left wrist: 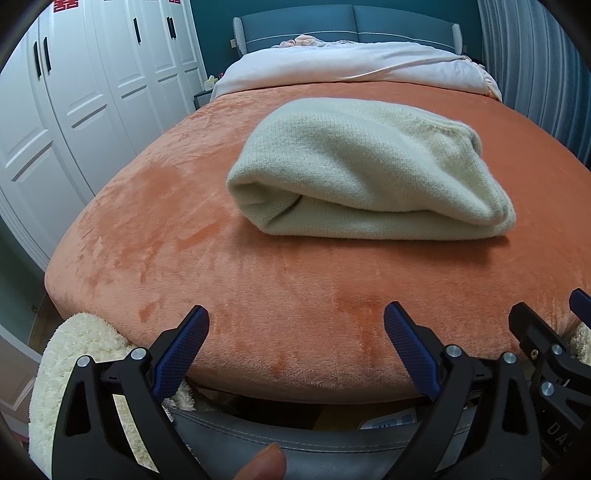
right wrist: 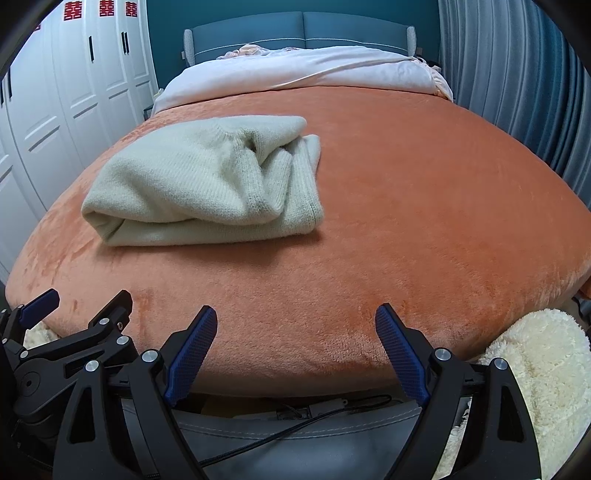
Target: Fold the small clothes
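Observation:
A pale green knitted garment [left wrist: 369, 170] lies folded into a thick bundle on the orange blanket [left wrist: 184, 221]. In the right wrist view the same garment [right wrist: 199, 184] sits to the left, with a ribbed cuff showing at its right end. My left gripper [left wrist: 295, 314] hangs open over the bed's near edge, well short of the garment, nothing between its blue pads. My right gripper [right wrist: 295, 314] is open too, empty, beside the left one. The right gripper [left wrist: 546, 314] shows at the right edge of the left wrist view, and the left gripper [right wrist: 77, 299] shows at the left edge of the right wrist view.
White wardrobe doors [left wrist: 92, 92] line the left side. A white duvet [left wrist: 351, 62] and blue headboard [left wrist: 347, 22] are at the far end, grey curtains [right wrist: 517, 74] on the right. Cream fleece [right wrist: 535, 369] lies below the bed edge. A fingertip [left wrist: 262, 465] shows at the bottom.

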Demonstrator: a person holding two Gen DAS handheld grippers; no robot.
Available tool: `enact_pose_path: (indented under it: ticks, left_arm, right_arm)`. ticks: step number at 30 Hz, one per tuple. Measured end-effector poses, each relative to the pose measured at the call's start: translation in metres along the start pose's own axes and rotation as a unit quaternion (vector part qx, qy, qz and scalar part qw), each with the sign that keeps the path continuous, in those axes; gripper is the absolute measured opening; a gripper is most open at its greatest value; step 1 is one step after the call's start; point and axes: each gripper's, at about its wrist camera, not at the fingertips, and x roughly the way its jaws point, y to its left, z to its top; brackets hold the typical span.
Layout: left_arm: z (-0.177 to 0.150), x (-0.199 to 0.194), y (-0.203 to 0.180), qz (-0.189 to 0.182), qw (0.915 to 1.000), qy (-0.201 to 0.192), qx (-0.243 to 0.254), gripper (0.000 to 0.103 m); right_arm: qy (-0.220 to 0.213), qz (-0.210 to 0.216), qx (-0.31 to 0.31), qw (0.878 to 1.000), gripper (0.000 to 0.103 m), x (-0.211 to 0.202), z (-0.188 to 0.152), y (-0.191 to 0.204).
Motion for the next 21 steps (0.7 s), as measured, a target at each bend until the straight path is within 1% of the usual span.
enact_pose_path:
  ticks: [21]
  left_arm:
    - [0.0, -0.0004, 0.0007, -0.002, 1.0, 0.001, -0.001, 0.093]
  right_arm:
    - [-0.006, -0.003, -0.004, 1.0, 0.085, -0.0024, -0.0012, 0.0037]
